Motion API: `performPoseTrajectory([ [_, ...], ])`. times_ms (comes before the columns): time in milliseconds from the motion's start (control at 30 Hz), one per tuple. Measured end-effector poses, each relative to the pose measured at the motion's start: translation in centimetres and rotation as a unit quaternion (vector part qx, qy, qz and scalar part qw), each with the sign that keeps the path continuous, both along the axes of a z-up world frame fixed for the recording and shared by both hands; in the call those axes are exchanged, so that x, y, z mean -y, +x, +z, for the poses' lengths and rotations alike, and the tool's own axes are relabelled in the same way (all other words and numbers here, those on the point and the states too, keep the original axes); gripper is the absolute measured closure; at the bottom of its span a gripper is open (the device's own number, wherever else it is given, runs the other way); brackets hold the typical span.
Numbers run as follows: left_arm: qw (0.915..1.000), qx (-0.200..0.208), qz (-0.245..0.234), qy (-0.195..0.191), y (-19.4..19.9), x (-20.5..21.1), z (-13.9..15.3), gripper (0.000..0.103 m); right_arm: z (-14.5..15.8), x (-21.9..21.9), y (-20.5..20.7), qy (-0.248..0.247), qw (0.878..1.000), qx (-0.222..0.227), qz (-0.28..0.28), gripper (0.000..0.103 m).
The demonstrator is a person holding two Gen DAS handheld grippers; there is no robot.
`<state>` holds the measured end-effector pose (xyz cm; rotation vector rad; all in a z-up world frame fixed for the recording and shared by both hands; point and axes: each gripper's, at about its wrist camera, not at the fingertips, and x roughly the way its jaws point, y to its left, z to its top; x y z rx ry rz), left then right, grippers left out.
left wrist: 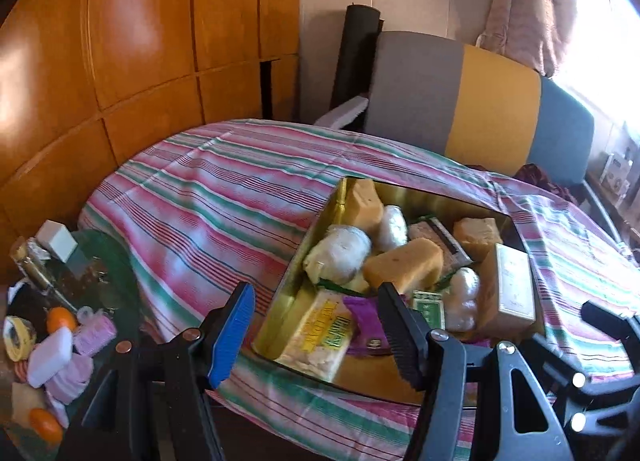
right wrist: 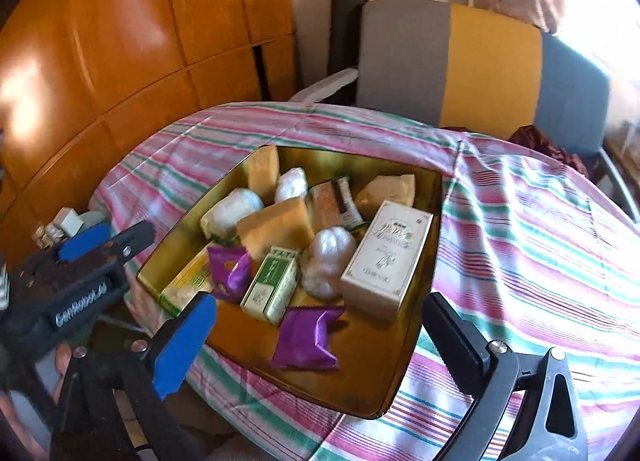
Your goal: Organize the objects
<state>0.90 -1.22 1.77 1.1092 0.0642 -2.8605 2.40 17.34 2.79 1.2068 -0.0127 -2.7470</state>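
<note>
Currently the left gripper (left wrist: 316,325) and right gripper (right wrist: 316,337) both hover spread and empty near the gold tin (right wrist: 360,381), already crowded with soaps. Risk: further drops could spill the leaning white box (right wrist: 386,257).

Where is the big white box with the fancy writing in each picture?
Left wrist view: the white box stands at the right end of the gold tin, right of centre.
Right wrist view: the white box lies near the middle, against the tin's right wall.
Shared landmark: the small green box in the tin.
</note>
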Motion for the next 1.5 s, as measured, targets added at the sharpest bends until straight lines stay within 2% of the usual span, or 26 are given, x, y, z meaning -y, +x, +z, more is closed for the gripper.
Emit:
performPoseTrajectory([
  [233, 0.9995, 0.016, 0.010, -0.024, 0.1, 0.4, 0.1, 0.039, 0.9, 0.6, -0.8, 0.032, 0.998, -0.002, -0.053, 0.000],
  [333, 0.9994, 0.026, 0.009, -0.021, 0.0, 0.5, 0.0, 0.039, 1.2, 1.0, -1.0, 0.046, 0.997, -0.002, -0.070, 0.000],
  [600, 0.9991, 0.035, 0.005, -0.022, 0.0, 0.3, -0.1, 0.039, 0.6, 1.2, -1.0, 0.032, 0.996, 0.010, -0.085, 0.000],
  [867, 0.9968, 0.080, -0.007, 0.000, -0.6, 0.2, -1.4, 0.039, 0.3, 1.3, -0.8, 0.047, 0.993, 0.008, -0.104, 0.000],
  [1100, 0.9972, 0.075, -0.003, 0.003, -0.4, 0.3, -1.2, 0.039, -0.5, 0.8, -1.2, 0.069, 0.988, 0.029, -0.133, 0.000],
  [1500, 0.9967, 0.076, -0.027, -0.012, -0.1, -0.9, -1.4, 0.040, -0.6, 0.4, -1.3, 0.054, 0.988, 0.026, -0.143, 0.000],
])
